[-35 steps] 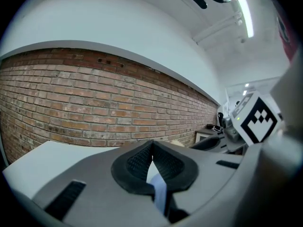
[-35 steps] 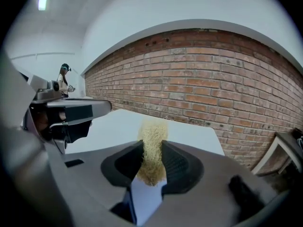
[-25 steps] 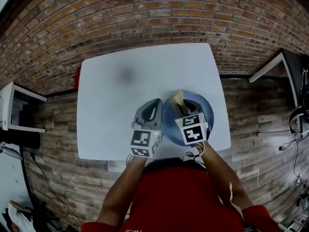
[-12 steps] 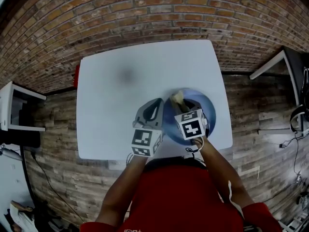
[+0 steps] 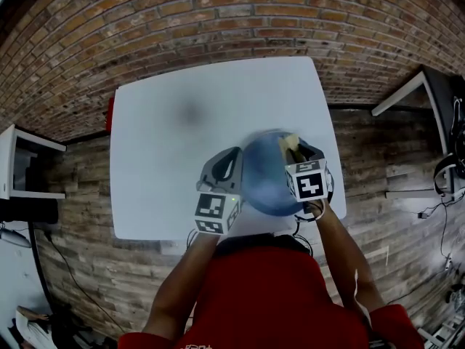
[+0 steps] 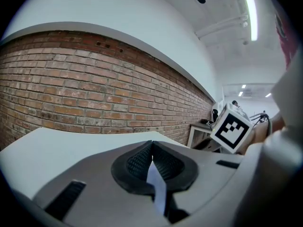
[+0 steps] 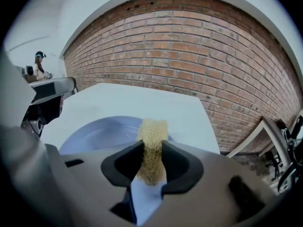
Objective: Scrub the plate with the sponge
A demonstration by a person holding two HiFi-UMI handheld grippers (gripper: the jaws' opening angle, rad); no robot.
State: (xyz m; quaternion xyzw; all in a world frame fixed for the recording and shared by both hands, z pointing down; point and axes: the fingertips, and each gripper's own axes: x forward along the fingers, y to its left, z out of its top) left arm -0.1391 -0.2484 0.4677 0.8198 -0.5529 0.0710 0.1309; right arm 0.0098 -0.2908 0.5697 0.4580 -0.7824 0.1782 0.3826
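A blue plate (image 5: 265,177) is over the near right part of the white table (image 5: 167,129). My left gripper (image 5: 234,157) is shut on its left rim; in the left gripper view the rim shows as a thin pale blue sliver (image 6: 156,183) between the closed pads of the left gripper (image 6: 151,148). My right gripper (image 5: 296,150) is shut on a yellow sponge (image 5: 292,142) at the plate's far right edge. In the right gripper view the sponge (image 7: 152,141) sticks out between the pads above the plate (image 7: 99,132).
A brick wall (image 5: 218,27) stands behind the table. A small red thing (image 5: 110,115) is at the table's left edge. A white shelf (image 5: 22,166) stands at left and a desk (image 5: 429,100) at right on the wooden floor.
My right gripper has carried the sponge to the right, from the plate's far middle to its far right edge. The left gripper has stayed on the rim.
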